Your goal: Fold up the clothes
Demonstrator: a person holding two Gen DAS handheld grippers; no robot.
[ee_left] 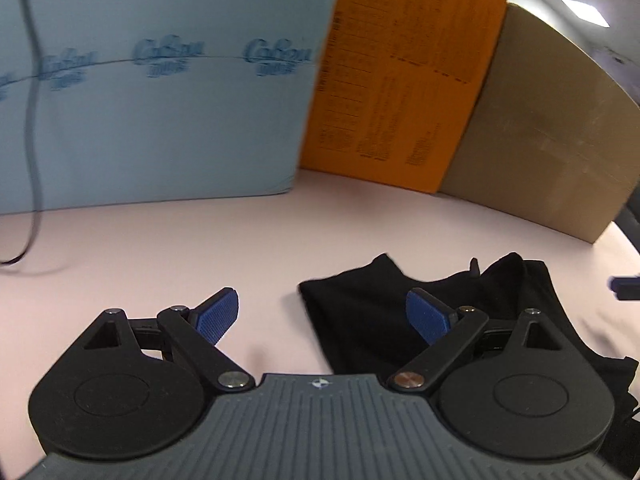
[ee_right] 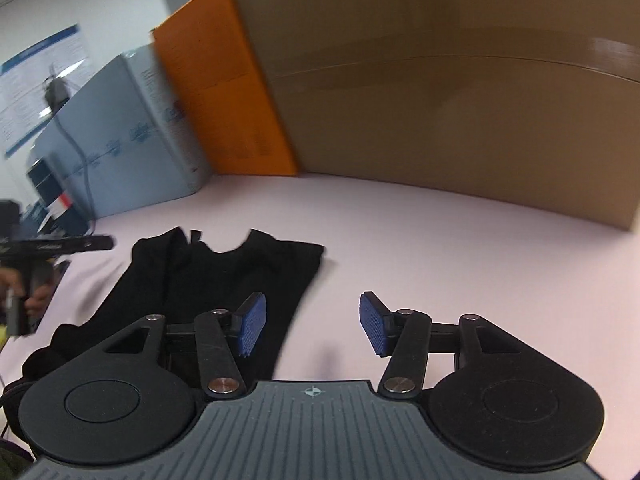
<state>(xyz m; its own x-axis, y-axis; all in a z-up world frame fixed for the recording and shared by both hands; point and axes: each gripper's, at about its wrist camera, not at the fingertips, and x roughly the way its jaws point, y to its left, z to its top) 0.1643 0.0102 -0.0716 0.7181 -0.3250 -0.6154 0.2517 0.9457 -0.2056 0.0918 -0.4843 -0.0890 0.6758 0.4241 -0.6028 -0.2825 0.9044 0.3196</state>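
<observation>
A black garment [ee_left: 372,320] lies folded lengthwise on the pale pink table [ee_left: 200,248], its neckline toward the far boxes. My left gripper [ee_left: 322,320] is open wide above the garment's left edge, with nothing between its blue pads [ee_left: 218,316]. In the right wrist view the same garment [ee_right: 224,280] lies left of centre. My right gripper [ee_right: 312,328] is open over the garment's right edge and bare table, its blue pads [ee_right: 372,328] apart and holding nothing. The other gripper's tip [ee_right: 72,245] and a hand [ee_right: 36,296] show at the left edge.
A light blue printed box [ee_left: 160,80], an orange box [ee_left: 404,88] and a brown cardboard box [ee_left: 552,132] stand along the table's far side. A dark cable [ee_left: 34,120] hangs down in front of the blue box. A wall poster [ee_right: 40,80] shows far left.
</observation>
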